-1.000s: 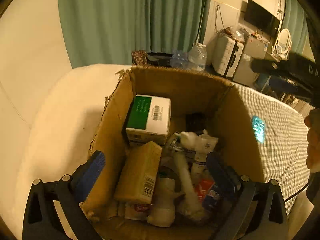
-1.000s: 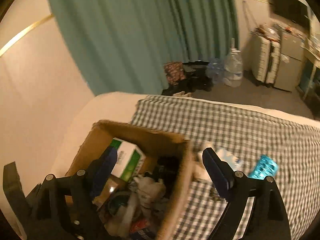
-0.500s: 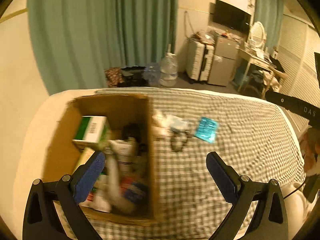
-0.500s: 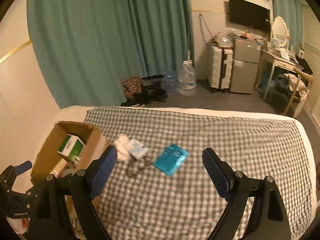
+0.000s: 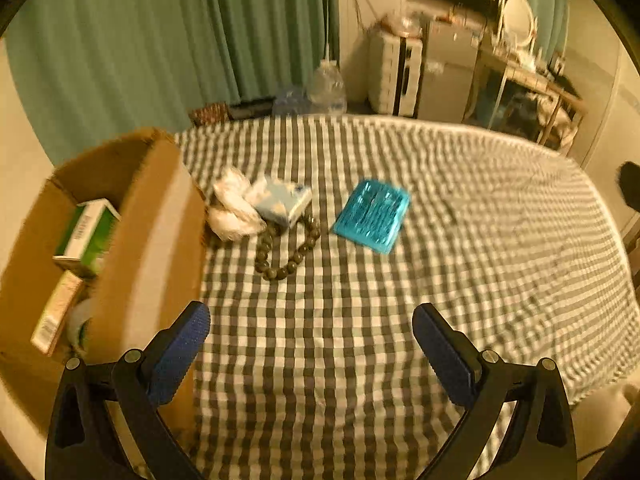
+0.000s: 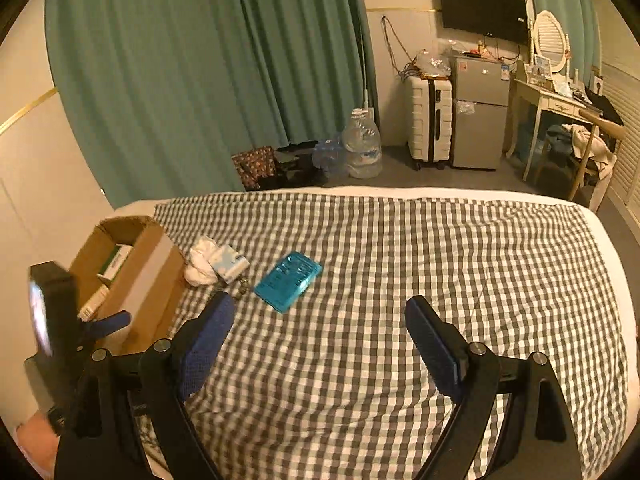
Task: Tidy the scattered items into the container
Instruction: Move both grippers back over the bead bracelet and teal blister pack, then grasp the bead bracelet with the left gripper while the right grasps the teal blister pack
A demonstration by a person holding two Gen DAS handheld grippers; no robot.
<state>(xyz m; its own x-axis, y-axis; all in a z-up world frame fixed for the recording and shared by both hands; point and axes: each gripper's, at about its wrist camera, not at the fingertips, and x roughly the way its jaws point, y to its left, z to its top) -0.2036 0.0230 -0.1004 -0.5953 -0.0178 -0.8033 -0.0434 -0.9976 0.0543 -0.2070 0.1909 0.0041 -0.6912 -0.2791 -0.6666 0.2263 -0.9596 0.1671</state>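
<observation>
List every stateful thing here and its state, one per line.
Brown cardboard box: open-topped, holding cartons.
Teal flat plastic case: lying flat on the checked bedspread.
Dark bead bracelet: loose beside the box.
Left gripper: open, empty.
Right gripper: open, empty.

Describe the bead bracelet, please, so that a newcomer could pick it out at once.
On the checked bedspread, just right of the cardboard box, lies a small cluster. The bead bracelet is the dark ring, partly under the pale blue packet; only it is beaded.
</observation>
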